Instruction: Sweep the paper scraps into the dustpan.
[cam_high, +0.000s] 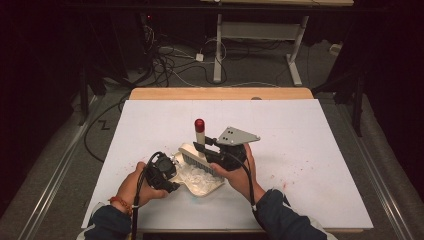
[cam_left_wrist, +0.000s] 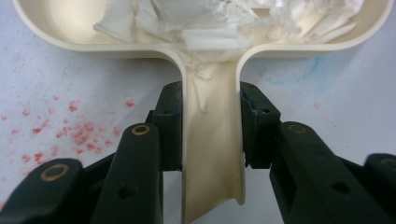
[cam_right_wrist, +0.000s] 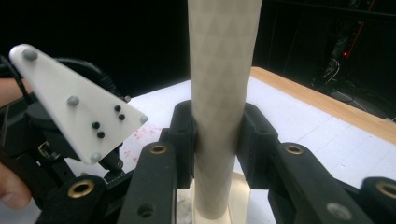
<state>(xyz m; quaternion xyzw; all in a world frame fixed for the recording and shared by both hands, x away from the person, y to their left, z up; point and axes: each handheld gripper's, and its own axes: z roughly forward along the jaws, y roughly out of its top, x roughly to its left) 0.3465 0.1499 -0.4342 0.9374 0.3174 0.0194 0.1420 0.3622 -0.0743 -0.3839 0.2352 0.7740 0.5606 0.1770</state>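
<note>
Left gripper (cam_left_wrist: 211, 135) clamped on cream plastic dustpan (cam_left_wrist: 212, 154) handle; right gripper (cam_right_wrist: 217, 135) clamped on cream red-capped brush (cam_right_wrist: 222, 93). Best: pan flat, short strokes over white paper scraps (cam_left_wrist: 224, 23).

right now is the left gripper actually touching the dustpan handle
Touching. The left gripper view shows the left gripper with a jaw pad pressed flat against each side of the cream dustpan handle, no gap on either side.

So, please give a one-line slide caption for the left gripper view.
Left gripper shut on the handle of a cream dustpan holding white paper scraps.
</note>
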